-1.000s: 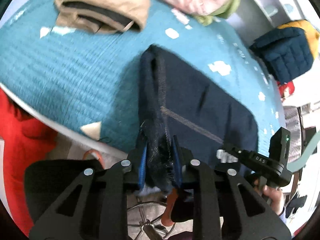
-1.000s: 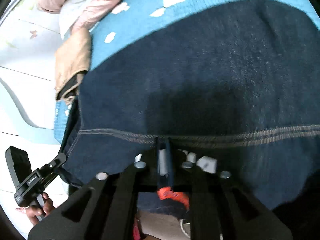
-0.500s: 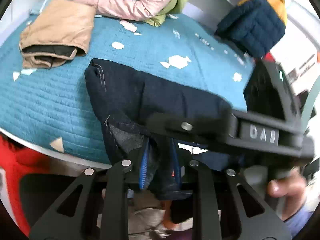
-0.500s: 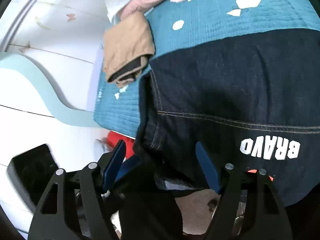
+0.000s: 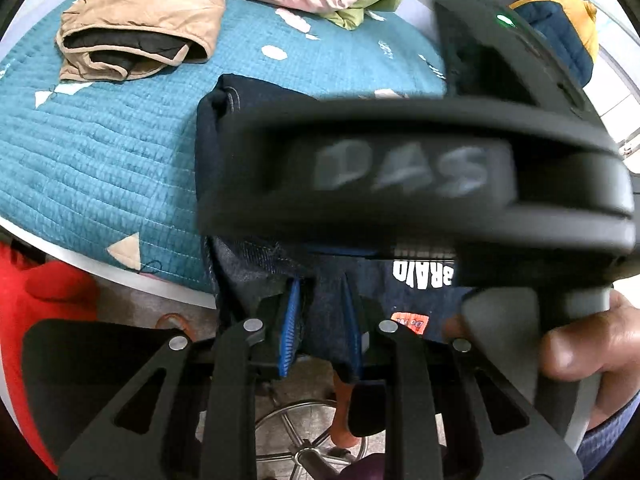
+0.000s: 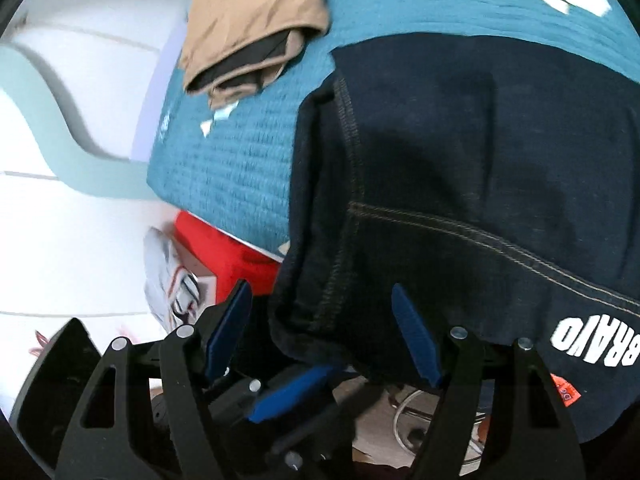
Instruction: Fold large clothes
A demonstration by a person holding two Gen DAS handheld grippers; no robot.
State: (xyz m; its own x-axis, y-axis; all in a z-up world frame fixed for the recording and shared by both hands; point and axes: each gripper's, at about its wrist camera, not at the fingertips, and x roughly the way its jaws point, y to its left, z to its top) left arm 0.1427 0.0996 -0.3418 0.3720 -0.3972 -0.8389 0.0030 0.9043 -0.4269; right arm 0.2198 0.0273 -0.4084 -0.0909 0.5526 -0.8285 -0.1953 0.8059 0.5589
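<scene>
The dark navy denim garment (image 6: 460, 168) drapes over the teal quilted bed (image 5: 100, 168) edge. Left tongs (image 5: 320, 312) pinch its hanging hem at 6 o'clock, anchoring the fold; right tongs (image 6: 320, 336) gape, released.

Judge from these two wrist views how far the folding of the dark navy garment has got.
Done: the navy garment lies doubled on the teal quilt, and a tan jacket sits folded. In hand: the left gripper pinches its hanging edge; the right gripper is open beside it. Left: bringing that overhanging edge up onto the quilt.
</scene>
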